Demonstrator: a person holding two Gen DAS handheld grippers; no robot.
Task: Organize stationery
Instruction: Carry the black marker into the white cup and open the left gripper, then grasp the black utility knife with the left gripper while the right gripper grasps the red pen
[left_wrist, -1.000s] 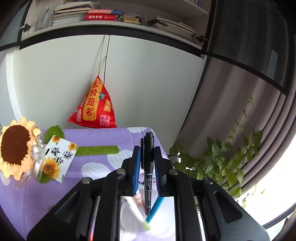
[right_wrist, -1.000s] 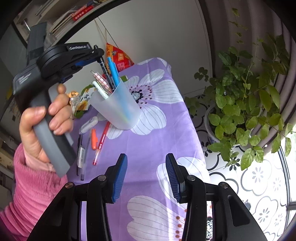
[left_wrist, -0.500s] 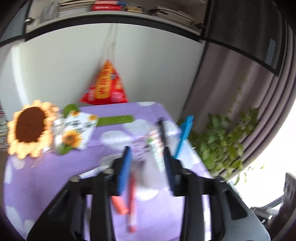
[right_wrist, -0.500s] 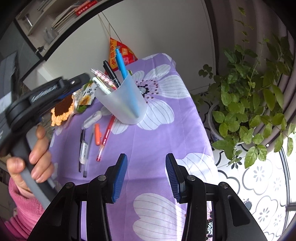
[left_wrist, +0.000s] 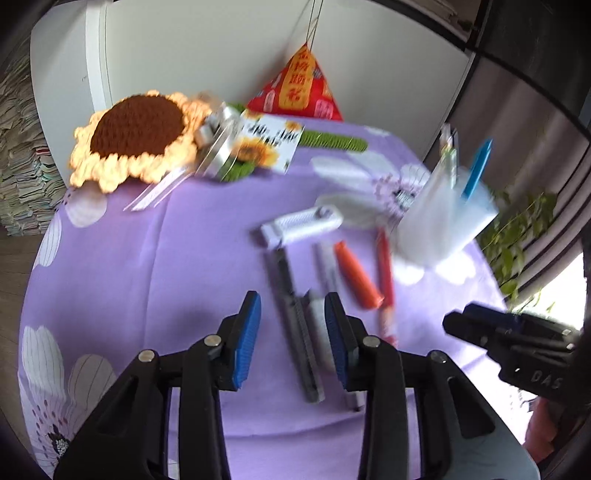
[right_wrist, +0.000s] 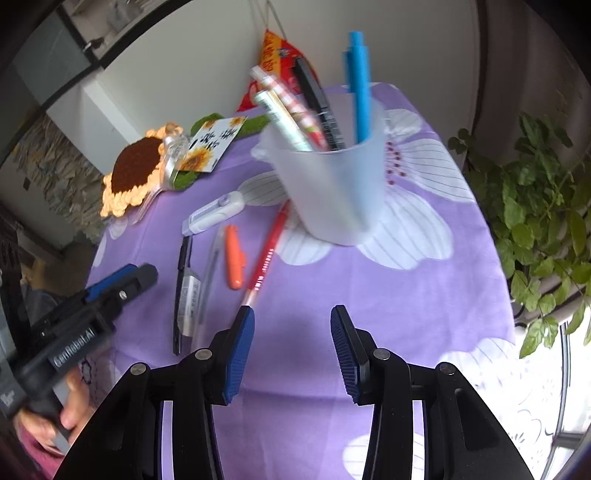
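Note:
A frosted cup (right_wrist: 332, 188) stands on the purple flowered cloth (right_wrist: 369, 295) and holds a blue pen (right_wrist: 360, 85), a black pen (right_wrist: 317, 103) and two light pens. It also shows in the left wrist view (left_wrist: 439, 225). Loose on the cloth lie a white correction tape (left_wrist: 303, 223), a black pen (left_wrist: 291, 314), a clear pen (left_wrist: 325, 273), an orange cap (left_wrist: 356, 275) and a red pen (left_wrist: 384, 273). My left gripper (left_wrist: 291, 332) is open and empty above the black pen. My right gripper (right_wrist: 291, 347) is open and empty, near the red pen's tip.
A crochet sunflower (left_wrist: 136, 136), a sunflower card (left_wrist: 266, 146) and a red pyramid pouch (left_wrist: 299, 88) sit at the table's back. A green plant (right_wrist: 543, 206) stands beyond the right edge.
My left gripper let go of the black pen in the cup, drew back and swung down over the loose pens. My right gripper moved closer to the cup.

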